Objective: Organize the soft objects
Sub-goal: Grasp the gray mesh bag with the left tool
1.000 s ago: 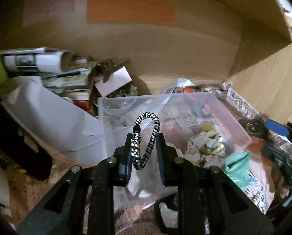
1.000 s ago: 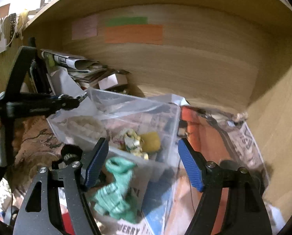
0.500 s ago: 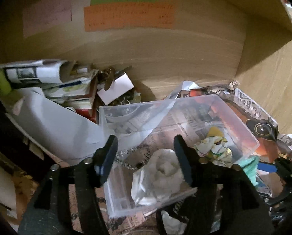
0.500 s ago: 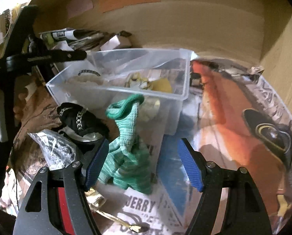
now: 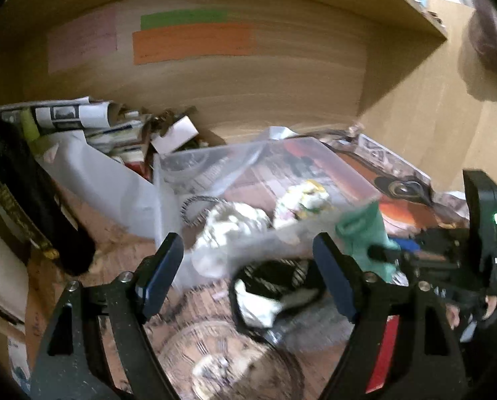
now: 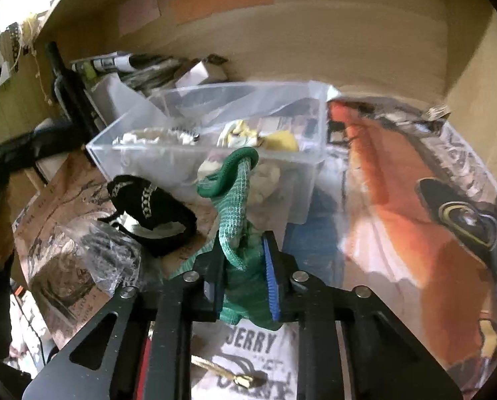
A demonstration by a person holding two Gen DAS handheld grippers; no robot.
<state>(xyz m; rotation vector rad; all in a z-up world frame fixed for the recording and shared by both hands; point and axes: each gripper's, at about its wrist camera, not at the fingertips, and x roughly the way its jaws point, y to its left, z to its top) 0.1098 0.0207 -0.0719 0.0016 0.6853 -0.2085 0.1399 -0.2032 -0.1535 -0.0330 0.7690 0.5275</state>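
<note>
Right gripper [image 6: 243,276]: jaws clenched on the green knit cloth [image 6: 238,220], which stands just in front of the clear bin [image 6: 310,123], its rolled cuff up vs the bin's front wall. Left gripper [image 5: 248,276]: jaws wide apart, nothing betw them. Black pouch [image 5: 275,276] lies just past them on the table. Further back, in the bin: b/w cord loop [image 5: 195,210] beside white cloth [image 5: 232,226].

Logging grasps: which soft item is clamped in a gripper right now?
The green knit cloth, pinched by the right gripper; the black band lies free beside the bin.
</note>
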